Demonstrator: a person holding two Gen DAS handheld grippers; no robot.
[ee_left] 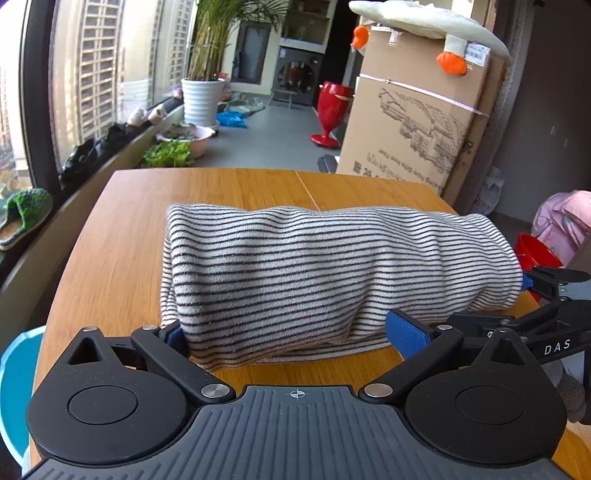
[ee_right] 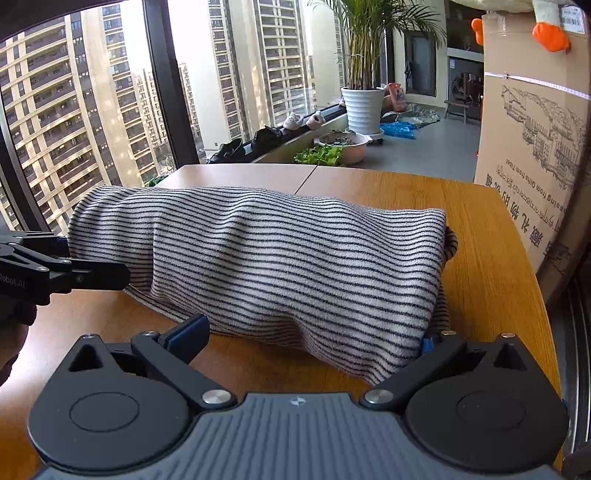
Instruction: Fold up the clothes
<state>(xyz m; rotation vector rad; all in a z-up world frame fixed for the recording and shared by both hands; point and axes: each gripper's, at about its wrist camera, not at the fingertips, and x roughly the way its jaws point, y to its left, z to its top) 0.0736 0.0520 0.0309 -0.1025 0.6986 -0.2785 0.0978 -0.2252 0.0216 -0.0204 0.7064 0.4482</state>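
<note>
— Nearest you, what's the left gripper (ee_left: 291, 338) doing?

— Your left gripper sits at six o'clock in its own view with its blue fingers (ee_left: 408, 334) spread wide. The near edge of the striped garment (ee_left: 332, 269) lies between them, draped over the left one, and neither pad presses the cloth.

— And the right gripper?

— Your right gripper (ee_right: 314, 338) has the same stance: jaws wide apart, the cloth hanging over the pad at four o'clock, the other blue finger (ee_right: 188, 332) bare at seven o'clock, just beside the fabric. In the left view it (ee_left: 554, 291) reaches in from three o'clock against the garment's right end.

— Where does the garment lie?

— It is a folded, bulging bundle of white cloth with thin dark stripes, lying across the middle of the wooden table (ee_left: 240, 184), long side running nine to three. Extra layers peek out beneath its near edge and at its right end.

— Anything past it?

— From the right view, your left gripper (ee_right: 55, 269) comes in at nine o'clock, touching the bundle's left end; I cannot tell there how its jaws stand. Beyond the table, at one o'clock, stands a tall cardboard box (ee_left: 417, 122) with a plush toy (ee_left: 428, 26) on top. At eleven o'clock a potted palm (ee_left: 205, 92) stands by the window (ee_right: 92, 103), with shoes (ee_right: 255, 142) along the sill.
</note>
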